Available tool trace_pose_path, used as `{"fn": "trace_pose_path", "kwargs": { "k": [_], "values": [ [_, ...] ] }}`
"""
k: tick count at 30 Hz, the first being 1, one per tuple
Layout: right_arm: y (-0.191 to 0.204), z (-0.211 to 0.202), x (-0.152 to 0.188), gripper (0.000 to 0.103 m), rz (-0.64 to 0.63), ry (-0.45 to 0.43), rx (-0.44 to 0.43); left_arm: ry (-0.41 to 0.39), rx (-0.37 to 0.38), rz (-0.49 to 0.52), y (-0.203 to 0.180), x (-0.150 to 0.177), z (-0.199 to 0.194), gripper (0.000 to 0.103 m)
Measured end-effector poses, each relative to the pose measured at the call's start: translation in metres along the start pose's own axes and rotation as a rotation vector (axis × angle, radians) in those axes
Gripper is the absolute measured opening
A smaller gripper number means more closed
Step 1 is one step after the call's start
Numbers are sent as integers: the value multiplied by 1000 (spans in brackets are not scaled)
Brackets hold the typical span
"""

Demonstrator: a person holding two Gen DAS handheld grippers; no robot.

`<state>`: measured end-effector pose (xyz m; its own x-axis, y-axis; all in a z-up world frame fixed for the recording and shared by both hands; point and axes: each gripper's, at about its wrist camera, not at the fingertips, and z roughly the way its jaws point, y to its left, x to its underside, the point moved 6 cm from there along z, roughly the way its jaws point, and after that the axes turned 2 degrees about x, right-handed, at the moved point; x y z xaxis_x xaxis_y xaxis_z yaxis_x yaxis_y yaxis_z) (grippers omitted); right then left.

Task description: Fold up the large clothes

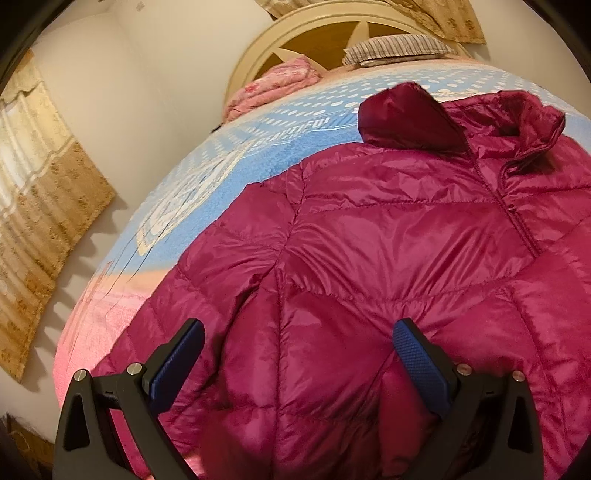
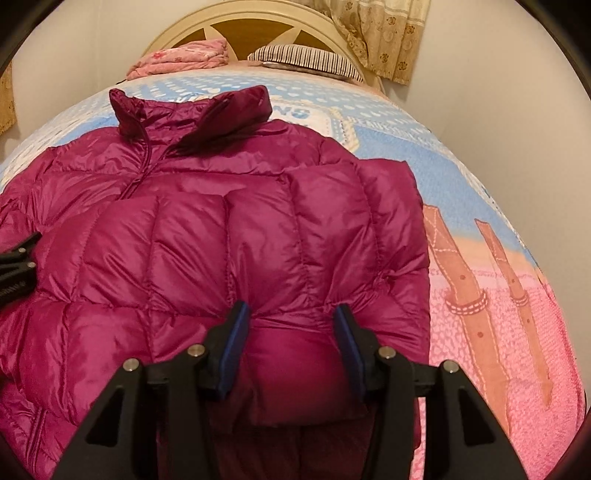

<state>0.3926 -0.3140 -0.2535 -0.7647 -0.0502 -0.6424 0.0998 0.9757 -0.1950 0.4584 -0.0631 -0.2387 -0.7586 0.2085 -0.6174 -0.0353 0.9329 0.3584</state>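
A magenta puffer jacket lies front up on the bed, its collar toward the headboard. In the right wrist view one sleeve is folded across the chest. My right gripper stands over that sleeve's cuff end. Its jaws are apart, with puffy fabric bulging between the blue pads, and I see no pinch. My left gripper hovers wide open over the jacket's other side, near its sleeve, with nothing gripped. Part of it shows at the left edge as the left gripper.
The jacket rests on a blue and pink bedspread. A folded pink blanket and a striped pillow lie by the cream headboard. Patterned curtains hang on the wall to the left, past the bed's edge.
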Motion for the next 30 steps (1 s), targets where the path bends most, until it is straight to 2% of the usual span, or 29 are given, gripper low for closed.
{"fn": "trace_pose_path", "kwargs": {
  "k": [2,4,6,9,12,15,17,20,25,26,27,29,30],
  "values": [
    [-2,-9,-1,60,-16,-8,23,-12,21,-37,21,-2,-15,102],
    [-5,-23,-1,80,-11,-28,46,-52,63,-88,55,0,-38,102],
    [-4,-42,1,83,-6,-49,34,-81,48,-94,94,11,-55,102],
    [0,-69,8,88,-25,-84,46,-78,-32,-99,148,39,-57,102],
    [9,-88,19,89,-36,-88,9,-3,-121,-146,211,85,-40,102],
    [17,-98,27,91,-42,-100,-4,79,-168,-233,264,134,-24,102],
    [25,-102,35,93,-52,-107,-12,114,-166,-284,281,156,-16,102],
    [36,-104,43,93,-70,-107,2,163,-100,-359,291,182,-2,102],
    [46,-112,47,93,-62,-116,-19,144,13,-432,279,179,-2,102],
    [47,-114,47,93,-68,-123,-16,137,41,-438,275,176,-3,95],
    [48,-116,47,93,-69,-129,-17,131,55,-430,270,174,-7,82],
    [48,-119,48,93,-62,-140,-20,126,43,-373,256,168,-9,71],
    [48,-119,47,93,-56,-143,-21,120,38,-349,250,166,-9,55]
  ]
}}
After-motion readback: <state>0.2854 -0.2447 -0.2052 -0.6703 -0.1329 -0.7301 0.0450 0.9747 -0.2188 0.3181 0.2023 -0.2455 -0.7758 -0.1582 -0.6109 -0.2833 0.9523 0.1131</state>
